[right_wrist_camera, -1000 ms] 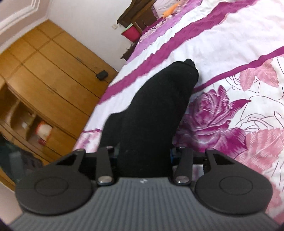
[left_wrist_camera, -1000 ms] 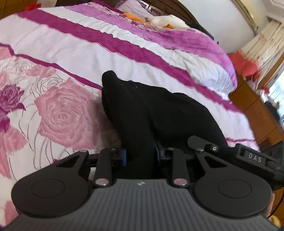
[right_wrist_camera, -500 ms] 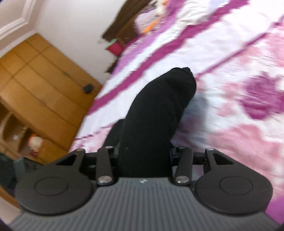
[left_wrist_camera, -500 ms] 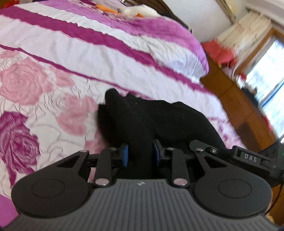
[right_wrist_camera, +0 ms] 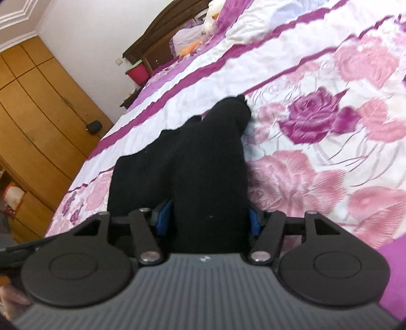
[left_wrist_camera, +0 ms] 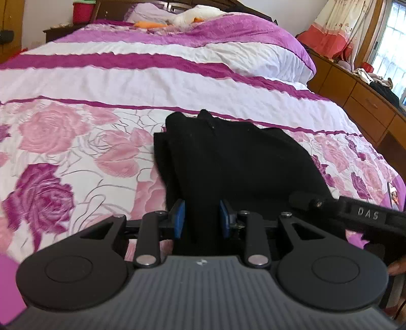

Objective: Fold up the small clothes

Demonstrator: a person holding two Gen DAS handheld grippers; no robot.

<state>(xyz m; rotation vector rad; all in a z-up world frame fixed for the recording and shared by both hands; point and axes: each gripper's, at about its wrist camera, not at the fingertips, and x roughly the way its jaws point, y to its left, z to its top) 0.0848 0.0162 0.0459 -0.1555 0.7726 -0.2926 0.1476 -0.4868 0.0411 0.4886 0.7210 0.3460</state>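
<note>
A small black garment (left_wrist_camera: 228, 157) lies draped over the rose-patterned bedspread (left_wrist_camera: 63, 157), bunched in folds. My left gripper (left_wrist_camera: 201, 218) is shut on the garment's near edge, cloth between its blue pads (left_wrist_camera: 179, 218). In the right wrist view the same black garment (right_wrist_camera: 203, 157) runs away from the camera. My right gripper (right_wrist_camera: 208, 218) is shut on its near end, and the cloth hides most of both blue pads (right_wrist_camera: 163, 215). The right gripper's body (left_wrist_camera: 355, 215) shows at the right of the left wrist view, close beside the left gripper.
The bed has purple and white stripes (left_wrist_camera: 152, 63) and pillows with soft toys (left_wrist_camera: 192, 17) at its head. A wooden dresser (left_wrist_camera: 360, 96) stands on the right of the bed, a wooden wardrobe (right_wrist_camera: 38, 114) on the left. A red bin (right_wrist_camera: 138, 72) sits by the headboard.
Both grippers have carried the garment across the bed and lowered it. More of it now rests spread on the bedspread. Both stay shut on it.
</note>
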